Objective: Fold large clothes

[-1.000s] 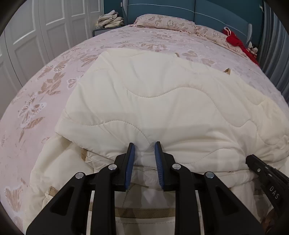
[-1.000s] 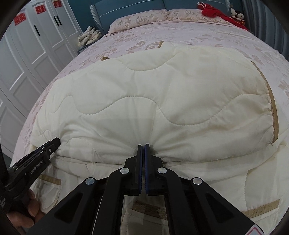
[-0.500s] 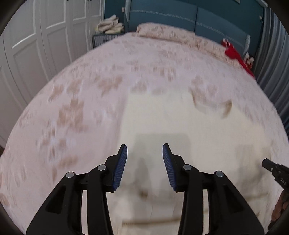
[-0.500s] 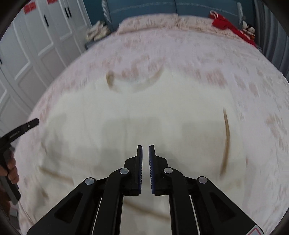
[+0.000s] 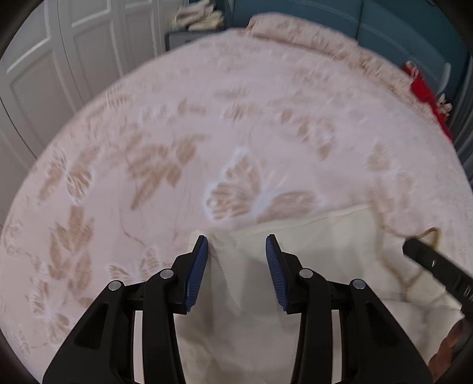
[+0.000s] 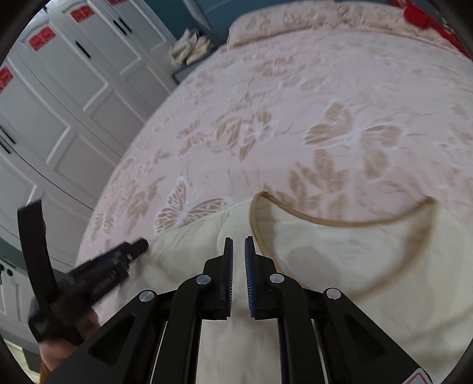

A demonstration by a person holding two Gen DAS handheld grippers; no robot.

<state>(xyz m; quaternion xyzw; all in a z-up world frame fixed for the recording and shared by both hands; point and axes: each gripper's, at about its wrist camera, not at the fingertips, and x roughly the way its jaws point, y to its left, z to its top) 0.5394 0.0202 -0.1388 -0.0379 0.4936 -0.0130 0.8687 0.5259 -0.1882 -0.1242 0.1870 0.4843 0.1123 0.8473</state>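
Two grippers: both sit low over the near part of a cream padded garment on a bed; both views are motion-blurred.
Left gripper [image 5: 236, 248]: released, blue-padded fingers [image 5: 197, 271] spread wide with nothing between them; it sits over the garment's far left corner, and it also shows as a dark blurred shape at the left of the right wrist view [image 6: 118, 260].
Right gripper [image 6: 238, 251]: fingers nearly together with a narrow gap between the pads, nothing pinched in that gap; it sits over the garment beside the neck opening, and its tip enters the left wrist view at the right edge [image 5: 425, 260].
Garment [image 6: 340, 265]: cream, quilted, lying flat on the bedspread at the near side of the bed; in the left wrist view [image 5: 310, 251] its far edge runs just past the fingertips.
Neck trim [image 6: 340, 222]: tan band curving in an arc along the garment's far edge, right of the right gripper.
Bedspread [image 6: 295, 88]: pale pink with tan butterfly and leaf print, covering the bed beyond the garment.
Pillow [image 6: 280, 17]: same print, at the head of the bed.
Red item [image 5: 419, 88]: on the far right side of the bed; too blurred to identify.
Wardrobe doors [image 6: 74, 88]: white panelled, left of the bed.
Folded pile [image 6: 190, 47]: pale cloth stacked on a low stand beside the head of the bed.
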